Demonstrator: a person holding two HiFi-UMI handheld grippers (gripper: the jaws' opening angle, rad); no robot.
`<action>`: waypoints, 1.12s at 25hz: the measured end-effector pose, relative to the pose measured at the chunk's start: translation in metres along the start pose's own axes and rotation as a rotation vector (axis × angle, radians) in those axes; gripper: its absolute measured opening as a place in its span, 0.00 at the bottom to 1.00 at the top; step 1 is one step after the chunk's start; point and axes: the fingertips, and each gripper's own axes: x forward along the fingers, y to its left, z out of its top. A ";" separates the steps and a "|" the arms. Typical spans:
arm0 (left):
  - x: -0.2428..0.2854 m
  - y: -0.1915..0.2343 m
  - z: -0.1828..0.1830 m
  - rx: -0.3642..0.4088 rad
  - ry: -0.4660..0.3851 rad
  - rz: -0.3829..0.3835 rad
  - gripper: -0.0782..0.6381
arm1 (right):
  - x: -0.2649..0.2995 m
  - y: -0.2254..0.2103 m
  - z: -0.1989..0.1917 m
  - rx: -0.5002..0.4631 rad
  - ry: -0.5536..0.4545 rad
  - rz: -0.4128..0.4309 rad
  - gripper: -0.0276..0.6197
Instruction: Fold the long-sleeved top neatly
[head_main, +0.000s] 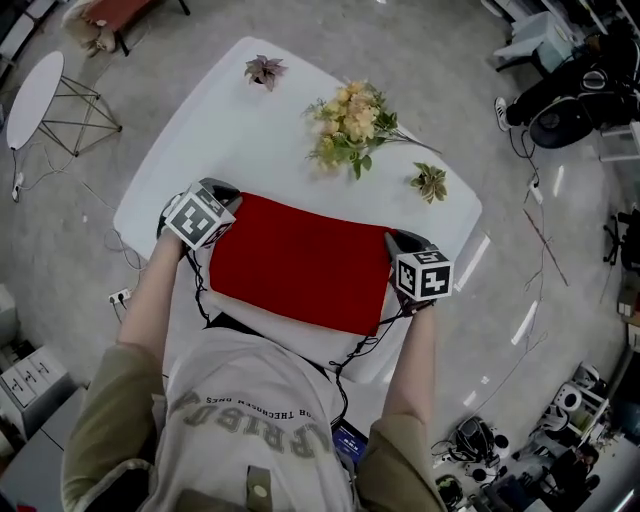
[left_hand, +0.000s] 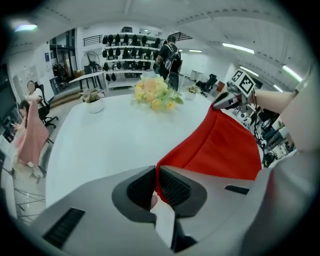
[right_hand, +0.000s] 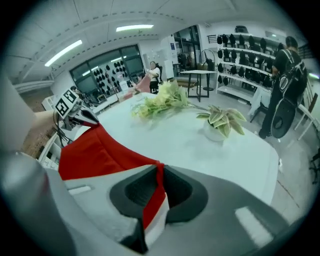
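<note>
The red long-sleeved top (head_main: 300, 262) lies folded into a wide rectangle on the near half of the white table (head_main: 250, 130). My left gripper (head_main: 226, 208) is at the top's far left corner, shut on the red fabric (left_hand: 215, 145), which runs between its pads (left_hand: 172, 187). At the far right corner, my right gripper (head_main: 398, 246) is shut on a strip of the same cloth (right_hand: 100, 150), pinched between its pads (right_hand: 177, 187). Between the two grippers the far edge hangs stretched and slightly raised. Each gripper shows in the other's view: the right gripper (left_hand: 225, 100) and the left gripper (right_hand: 82, 116).
A bouquet of yellow flowers (head_main: 350, 120) lies on the table's far part, with a small potted plant (head_main: 265, 70) behind it and another (head_main: 430, 182) to its right. A round side table (head_main: 35, 90) stands on the floor at far left. A person (left_hand: 167, 57) stands beyond the table.
</note>
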 end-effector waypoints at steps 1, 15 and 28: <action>0.007 0.001 -0.002 0.001 0.017 0.029 0.15 | 0.010 -0.003 -0.003 -0.016 0.026 -0.024 0.11; -0.061 0.043 -0.021 -0.171 -0.143 0.440 0.40 | -0.004 -0.016 0.000 -0.071 -0.040 -0.192 0.19; -0.054 -0.149 -0.105 0.152 -0.016 0.179 0.40 | -0.079 0.098 -0.090 -0.224 -0.077 0.012 0.19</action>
